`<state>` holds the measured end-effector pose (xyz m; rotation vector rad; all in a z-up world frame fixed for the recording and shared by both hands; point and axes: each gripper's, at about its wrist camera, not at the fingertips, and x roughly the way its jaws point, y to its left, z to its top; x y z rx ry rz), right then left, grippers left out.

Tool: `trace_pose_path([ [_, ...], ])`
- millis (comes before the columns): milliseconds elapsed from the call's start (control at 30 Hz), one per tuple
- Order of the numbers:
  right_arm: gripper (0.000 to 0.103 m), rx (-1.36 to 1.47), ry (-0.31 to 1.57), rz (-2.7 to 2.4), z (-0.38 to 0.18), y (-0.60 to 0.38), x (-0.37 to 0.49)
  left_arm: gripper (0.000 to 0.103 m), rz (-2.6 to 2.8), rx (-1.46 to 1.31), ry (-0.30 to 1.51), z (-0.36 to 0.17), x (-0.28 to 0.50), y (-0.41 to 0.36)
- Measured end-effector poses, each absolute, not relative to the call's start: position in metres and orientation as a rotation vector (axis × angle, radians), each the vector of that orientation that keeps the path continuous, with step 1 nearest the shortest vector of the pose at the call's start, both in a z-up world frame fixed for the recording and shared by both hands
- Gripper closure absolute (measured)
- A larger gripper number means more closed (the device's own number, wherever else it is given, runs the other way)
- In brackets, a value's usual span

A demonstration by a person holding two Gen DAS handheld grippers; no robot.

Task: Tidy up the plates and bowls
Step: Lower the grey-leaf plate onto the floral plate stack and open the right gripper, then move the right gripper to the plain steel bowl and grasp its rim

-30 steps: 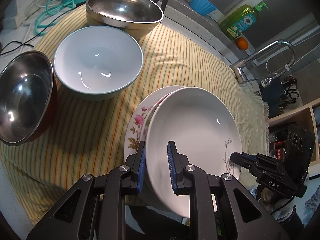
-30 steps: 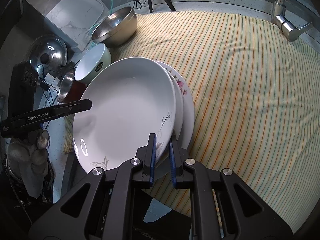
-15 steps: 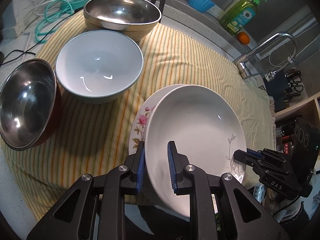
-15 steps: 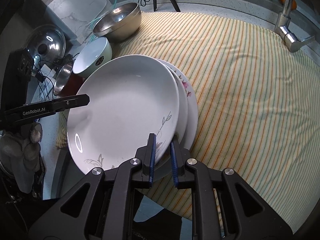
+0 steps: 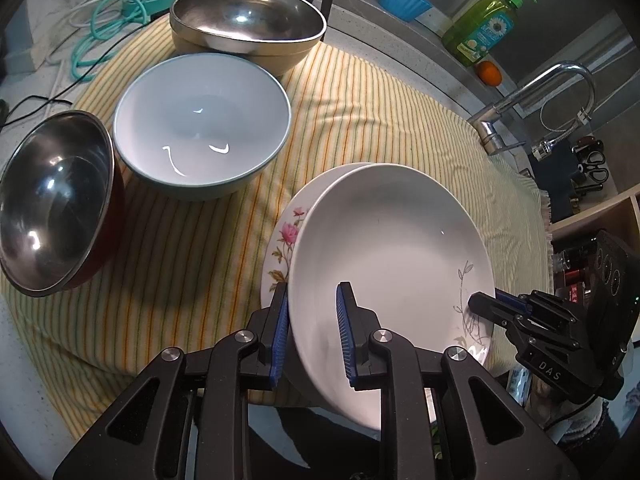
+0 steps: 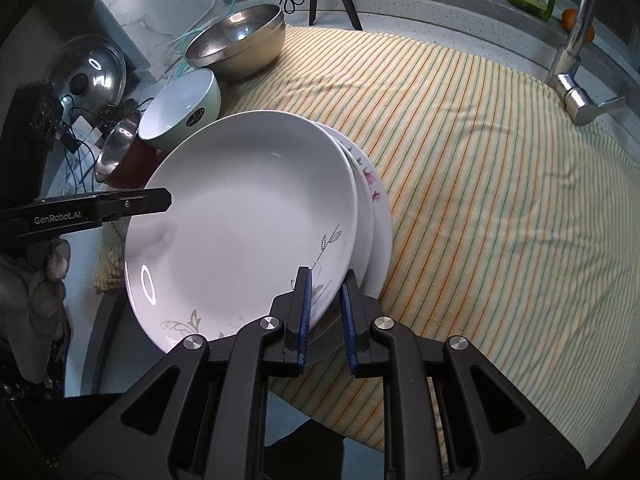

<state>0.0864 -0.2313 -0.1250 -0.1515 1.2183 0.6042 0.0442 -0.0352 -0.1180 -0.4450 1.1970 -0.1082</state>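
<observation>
The left gripper [image 5: 311, 334] clamps the near rim of a stack of plates, and the right gripper [image 6: 325, 316] clamps the opposite rim. The top plate [image 5: 384, 240] is deep and white, with a grey sprig motif near its edge. Beneath it lies a floral plate [image 5: 282, 240] with pink flowers. The stack sits at the near edge of the striped cloth [image 6: 480, 168] covering the surface. To the left stand a white bowl [image 5: 202, 124], a steel bowl with red exterior [image 5: 52, 204] and a large steel bowl [image 5: 246, 22].
</observation>
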Motion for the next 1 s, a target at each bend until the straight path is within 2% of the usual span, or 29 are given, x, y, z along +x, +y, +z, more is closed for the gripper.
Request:
trace_pose_path([
  [33,0.085,-0.171,1.208,0.593,-0.124,-0.231,0.086,0.082,-0.108,-0.437,1.196,-0.117,0.044,-0.036],
  [67,0.074,-0.179,1.206,0.594,-0.124,-0.231,0.086,0.080,-0.108,-0.430,1.194,-0.117,0.045,-0.037],
  [100,0.071,-0.178,1.210,0.599,-0.125,-0.232,0.087,0.080,-0.109,-0.423,1.189,-0.116,0.045,-0.038],
  [467,0.069,-0.150,1.209,0.607,-0.123,-0.234,0.088,0.080,-0.109,-0.438,1.183,-0.115,0.046,-0.038],
  [500,0.067,-0.145,1.208,0.605,-0.122,-0.235,0.089,0.080,-0.109,-0.441,1.182,-0.114,0.045,-0.037],
  [567,0.055,-0.133,1.201,0.602,-0.119,-0.237,0.090,0.080,-0.106,-0.449,1.175,-0.113,0.043,-0.035],
  [600,0.053,-0.128,1.194,0.599,-0.117,-0.238,0.091,0.080,-0.106,-0.456,1.171,-0.111,0.042,-0.032],
  [733,0.051,-0.096,1.176,0.591,-0.109,-0.241,0.095,0.076,-0.102,-0.476,1.158,-0.107,0.037,-0.024],
  [867,0.038,-0.054,1.159,0.596,-0.101,-0.241,0.100,0.075,-0.091,-0.488,1.139,-0.101,0.033,-0.014],
  [1000,0.037,-0.027,1.134,0.607,-0.093,-0.236,0.102,0.071,-0.069,-0.505,1.104,-0.092,0.027,0.003],
])
